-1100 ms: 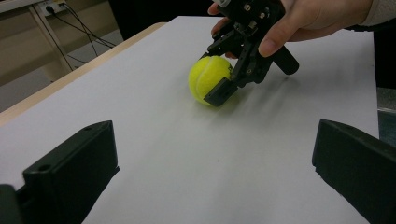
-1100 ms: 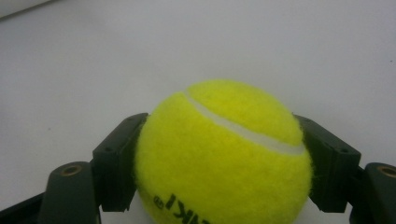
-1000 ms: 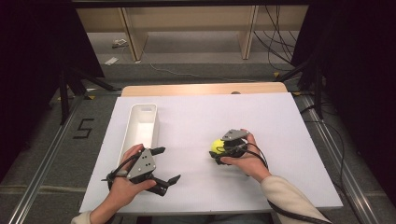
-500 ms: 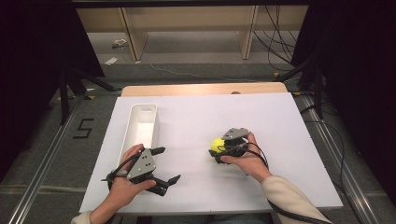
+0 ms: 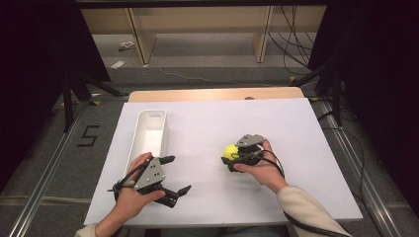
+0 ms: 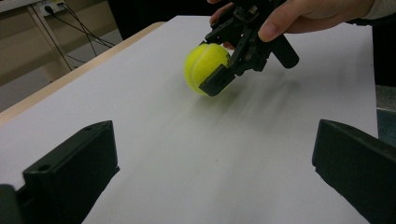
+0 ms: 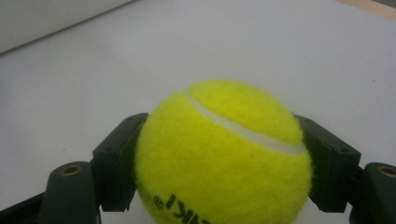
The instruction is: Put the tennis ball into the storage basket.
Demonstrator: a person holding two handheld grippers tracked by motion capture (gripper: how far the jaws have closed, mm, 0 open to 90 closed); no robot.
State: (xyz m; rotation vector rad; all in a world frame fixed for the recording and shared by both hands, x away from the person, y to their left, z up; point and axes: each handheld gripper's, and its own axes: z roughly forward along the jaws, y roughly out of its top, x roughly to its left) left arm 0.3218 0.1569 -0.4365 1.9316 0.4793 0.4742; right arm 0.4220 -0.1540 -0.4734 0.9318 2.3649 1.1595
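Right claw [image 5: 232, 157]: I am gripping the tennis ball [image 7: 223, 154] across its middle; felt light, springy, grippy.
Left claw [image 5: 172, 175]: I am holding it wide open, empty.

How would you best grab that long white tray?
Grip one long side wall of the tray near its middle, coming straight down over the open top. Its thin, upright walls fit between jaws, one inside and one outside. The open left gripper is probably better placed; the right gripper holds the ball.
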